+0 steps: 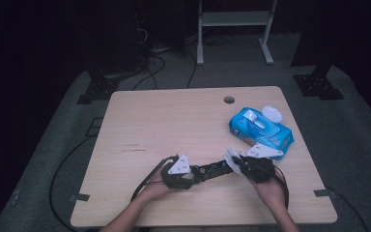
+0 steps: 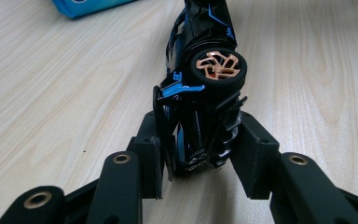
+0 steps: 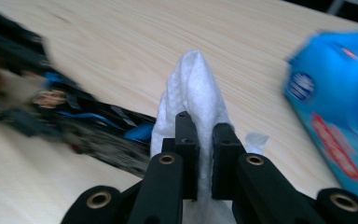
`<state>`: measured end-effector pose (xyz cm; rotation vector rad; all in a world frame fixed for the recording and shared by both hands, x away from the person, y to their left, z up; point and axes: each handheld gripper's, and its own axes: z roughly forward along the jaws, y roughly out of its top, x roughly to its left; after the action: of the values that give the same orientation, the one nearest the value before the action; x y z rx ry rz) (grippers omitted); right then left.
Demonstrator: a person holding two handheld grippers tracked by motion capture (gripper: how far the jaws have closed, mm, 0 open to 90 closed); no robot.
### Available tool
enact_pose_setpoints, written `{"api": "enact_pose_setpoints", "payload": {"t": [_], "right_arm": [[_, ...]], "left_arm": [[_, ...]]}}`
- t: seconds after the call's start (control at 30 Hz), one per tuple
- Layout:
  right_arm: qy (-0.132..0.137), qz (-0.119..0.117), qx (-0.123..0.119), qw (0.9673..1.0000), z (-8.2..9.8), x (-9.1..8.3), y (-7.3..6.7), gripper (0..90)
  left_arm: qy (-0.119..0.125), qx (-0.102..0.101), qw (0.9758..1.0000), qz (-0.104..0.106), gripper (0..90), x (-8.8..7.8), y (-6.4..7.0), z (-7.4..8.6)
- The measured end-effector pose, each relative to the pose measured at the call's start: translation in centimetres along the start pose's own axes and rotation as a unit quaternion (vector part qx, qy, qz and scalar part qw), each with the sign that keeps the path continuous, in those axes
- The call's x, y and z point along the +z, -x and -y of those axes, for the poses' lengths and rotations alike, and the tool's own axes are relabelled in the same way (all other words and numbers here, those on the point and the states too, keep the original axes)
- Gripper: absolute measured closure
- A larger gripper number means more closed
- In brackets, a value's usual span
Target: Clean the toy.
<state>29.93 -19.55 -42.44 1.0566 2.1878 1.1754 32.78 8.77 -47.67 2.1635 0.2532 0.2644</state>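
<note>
**Toy car held on its side while a wipe is pressed to its far end**

A black and blue toy car (image 1: 213, 169) lies on its side low on the wooden table (image 1: 174, 121), at about 6 o'clock from the table's middle. Seen from above, its long axis runs from 8 o'clock to 2 o'clock.

The left tongs (image 1: 189, 180) pinch the car's near end; in the left gripper view the car (image 2: 200, 93) stretches straight away toward 12 o'clock, a copper-spoked wheel (image 2: 217, 66) facing the camera.

The right tongs (image 1: 235, 163) are pressed together on a white wipe (image 3: 193, 88), which meets the car's other end. In the right gripper view the car (image 3: 88, 135) lies at 9 o'clock of the wipe, blurred.

A blue wipes packet (image 1: 261, 128) lies at 1 o'clock of the right tongs, near them.
</note>
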Motion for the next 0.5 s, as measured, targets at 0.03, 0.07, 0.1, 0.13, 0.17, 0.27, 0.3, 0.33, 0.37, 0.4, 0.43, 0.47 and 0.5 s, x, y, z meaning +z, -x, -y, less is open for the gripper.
{"api": "enact_pose_setpoints", "payload": {"t": [0.03, 0.07, 0.1, 0.13, 0.17, 0.27, 0.3, 0.33, 0.37, 0.4, 0.43, 0.47, 0.5], "right_arm": [[0.007, -0.02, -0.013, 0.9997, -0.2, 0.2, -0.5, 83.6], [0.003, -0.023, -0.021, 0.9995, -0.2, 0.3, -0.8, 83.6], [-0.006, -0.013, -0.033, 0.9994, -0.3, 0.5, -1.2, 83.6], [-0.009, -0.009, -0.035, 0.9993, -0.2, 0.6, -1.2, 83.6], [-0.006, -0.011, -0.029, 0.9995, -0.1, 0.6, -0.9, 83.6], [-0.002, 0.0, 0.004, 1.0, 0.2, 0.0, 0.4, 83.6], [-0.006, 0.012, 0.006, 0.9999, 0.3, 0.0, 0.6, 83.6], [-0.009, 0.014, 0.008, 0.9998, 0.4, -0.1, 0.7, 83.6], [-0.006, 0.009, 0.013, 0.9999, 0.4, -0.1, 0.6, 83.6], [-0.001, 0.004, 0.011, 0.9999, 0.3, -0.1, 0.4, 83.6], [0.006, -0.009, 0.005, 0.9999, 0.2, 0.0, 0.0, 83.6], [0.009, -0.021, -0.003, 0.9997, -0.1, 0.1, -0.6, 83.6], [0.011, -0.032, -0.012, 0.9994, -0.4, 0.2, -1.3, 83.6]], "left_arm": [[0.0, 0.0, 1.0, 0.0, 57.9, 0.0, 0.0, 0.0], [-0.001, 0.001, 1.0, 0.0, 57.9, 0.0, 0.0, 0.0], [-0.001, 0.001, 1.0, -0.001, 57.9, 0.0, 0.0, 0.0], [-0.002, 0.002, 1.0, -0.001, 57.9, 0.0, 0.0, -0.1], [-0.002, 0.003, 1.0, -0.001, 57.9, 0.0, 0.0, -0.1], [-0.002, 0.003, 1.0, -0.001, 57.9, 0.0, 0.0, -0.1], [-0.002, 0.003, 1.0, 0.0, 57.9, 0.0, 0.0, -0.1], [-0.002, 0.003, 1.0, 0.0, 58.0, 0.0, 0.0, 0.0], [-0.002, 0.002, 1.0, 0.001, 58.0, 0.0, 0.0, 0.0], [-0.001, 0.002, 1.0, 0.001, 57.9, 0.0, 0.0, 0.0], [-0.001, 0.002, 1.0, 0.001, 58.0, 0.0, 0.0, 0.0], [0.0, 0.002, 1.0, 0.001, 58.0, 0.1, 0.0, 0.0], [-0.001, 0.002, 1.0, 0.001, 58.0, 0.1, -0.1, -0.1]]}}
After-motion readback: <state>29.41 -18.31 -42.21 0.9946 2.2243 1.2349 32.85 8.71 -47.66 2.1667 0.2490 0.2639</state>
